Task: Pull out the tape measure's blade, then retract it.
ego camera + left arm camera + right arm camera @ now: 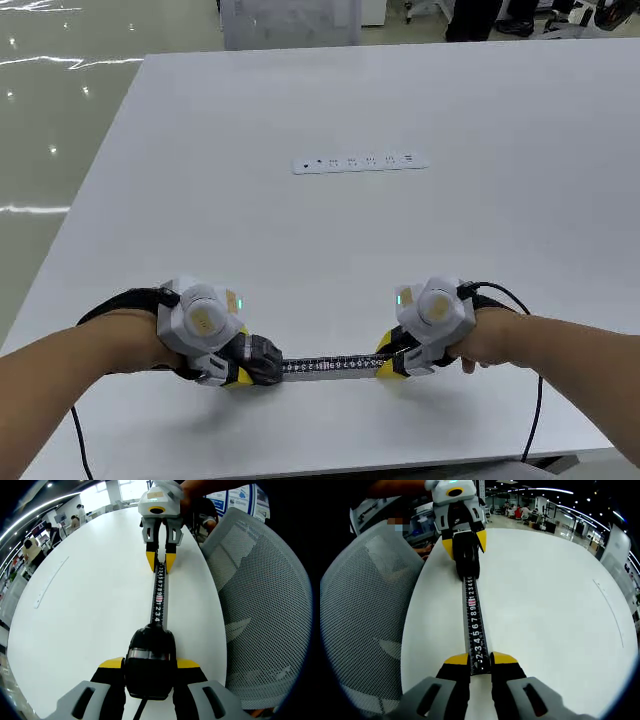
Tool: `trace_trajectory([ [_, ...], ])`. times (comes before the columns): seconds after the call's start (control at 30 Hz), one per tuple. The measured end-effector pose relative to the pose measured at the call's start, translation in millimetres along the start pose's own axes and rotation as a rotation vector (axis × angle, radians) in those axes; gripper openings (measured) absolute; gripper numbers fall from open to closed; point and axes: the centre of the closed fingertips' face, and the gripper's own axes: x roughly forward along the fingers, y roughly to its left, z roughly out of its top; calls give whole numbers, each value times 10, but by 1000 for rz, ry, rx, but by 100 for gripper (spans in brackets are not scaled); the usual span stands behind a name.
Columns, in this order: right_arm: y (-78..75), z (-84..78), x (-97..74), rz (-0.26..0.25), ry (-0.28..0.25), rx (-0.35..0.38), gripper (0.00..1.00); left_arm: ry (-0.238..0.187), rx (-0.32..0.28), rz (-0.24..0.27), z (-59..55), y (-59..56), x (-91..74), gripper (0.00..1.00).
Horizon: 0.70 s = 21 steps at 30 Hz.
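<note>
big white table (400, 120) sets the stage, bare apart from a flat white strip (360, 161) lying well out toward the far side, and a grey mesh chair (260, 595) sits just off the near edge in the gripper views. down at that near edge, the two tools face each other along one line. the left gripper (245, 368) is clamped around the black tape measure (150, 662), yellow tips hugging both flanks of the body. the right gripper (388, 360) is pinched together on the free end of the blade (330, 365), which runs straight between them, low over the tabletop, black with white numerals showing from one up past nine. i can't tell whether it touches the surface. so the draw looks under way, a short length out and plenty more to come, i'd say. to do this well, the pull should run dead along the blade's own line, hands level, no roll at the wrist, or that thin strip will likely kink or slip out of the pinch. the left wants a firm squeeze and no swivel of the body. for the return, my call is to walk the right hand back in rather than let go, since a freed blade can whip home. the end hook is too small to make out between the tips.
</note>
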Motion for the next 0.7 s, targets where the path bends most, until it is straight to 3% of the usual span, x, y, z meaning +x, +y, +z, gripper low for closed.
trace_trajectory([
  [0.7, -33, -201, -140, -12, 19, 10, 13, -3, -10, 3, -9, -1, 4, 33],
])
